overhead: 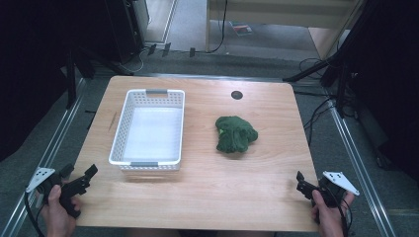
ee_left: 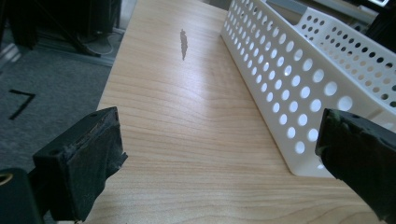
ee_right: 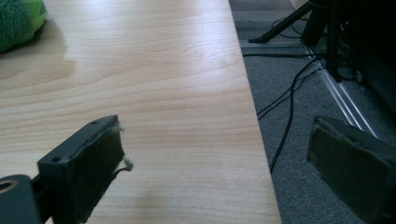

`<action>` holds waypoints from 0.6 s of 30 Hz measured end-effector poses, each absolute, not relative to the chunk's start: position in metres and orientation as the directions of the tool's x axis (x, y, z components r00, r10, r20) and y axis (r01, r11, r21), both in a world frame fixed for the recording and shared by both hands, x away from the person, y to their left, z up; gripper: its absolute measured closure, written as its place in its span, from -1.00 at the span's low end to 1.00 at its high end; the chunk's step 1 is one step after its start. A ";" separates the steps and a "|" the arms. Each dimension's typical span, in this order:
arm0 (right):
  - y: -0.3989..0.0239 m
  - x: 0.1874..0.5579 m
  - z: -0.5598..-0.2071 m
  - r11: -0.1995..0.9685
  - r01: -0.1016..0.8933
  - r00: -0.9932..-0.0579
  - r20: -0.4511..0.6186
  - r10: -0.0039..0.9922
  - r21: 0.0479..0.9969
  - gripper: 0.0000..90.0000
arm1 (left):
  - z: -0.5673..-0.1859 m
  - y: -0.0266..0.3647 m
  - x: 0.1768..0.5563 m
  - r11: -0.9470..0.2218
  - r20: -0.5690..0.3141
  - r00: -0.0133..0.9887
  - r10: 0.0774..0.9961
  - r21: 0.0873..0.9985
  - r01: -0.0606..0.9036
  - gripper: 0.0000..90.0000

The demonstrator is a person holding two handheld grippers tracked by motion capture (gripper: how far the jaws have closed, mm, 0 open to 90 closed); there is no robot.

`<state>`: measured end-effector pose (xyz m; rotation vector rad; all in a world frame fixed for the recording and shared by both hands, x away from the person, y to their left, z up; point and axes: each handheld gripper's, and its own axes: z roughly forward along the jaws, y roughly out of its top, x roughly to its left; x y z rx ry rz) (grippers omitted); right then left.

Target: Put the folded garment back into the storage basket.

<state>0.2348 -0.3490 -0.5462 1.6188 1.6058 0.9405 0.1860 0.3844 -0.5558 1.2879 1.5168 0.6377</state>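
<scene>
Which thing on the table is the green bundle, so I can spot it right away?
Find the wooden table, then the white perforated basket on its left half. To the basket's right, apart from it, lies the green bundle, a crumpled dark green cloth, the only soft, coloured thing there.

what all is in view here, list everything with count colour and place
basket: one, white, perforated, empty, left half of table
cloth: one, dark green, bunched, right of the basket, apart from it
table: one, light wood, centre
round cap: one, black, set in the table's far side
dark streak: one, on the wood left of the basket
cables: several, black, on the grey floor right of the table
left gripper: one, black, jaws open, near left corner
right gripper: one, black, jaws open, near right corner
hands: two, holding the grippers, bottom edge
</scene>
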 end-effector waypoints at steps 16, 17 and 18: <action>-0.349 0.234 -0.546 -0.031 0.502 -0.004 0.038 0.999 0.864 -0.76 | -0.531 0.384 0.177 0.250 -0.288 0.048 0.956 0.892 0.377 -0.97; -0.349 0.234 -0.546 -0.029 0.501 -0.008 0.039 0.999 0.865 -0.78 | -0.531 0.384 0.177 0.250 -0.288 0.048 0.956 0.892 0.377 -0.97; -0.348 0.233 -0.546 -0.022 0.497 -0.017 0.035 0.999 0.868 -0.79 | -0.525 0.383 0.175 0.251 -0.289 0.050 0.956 0.895 0.368 -0.97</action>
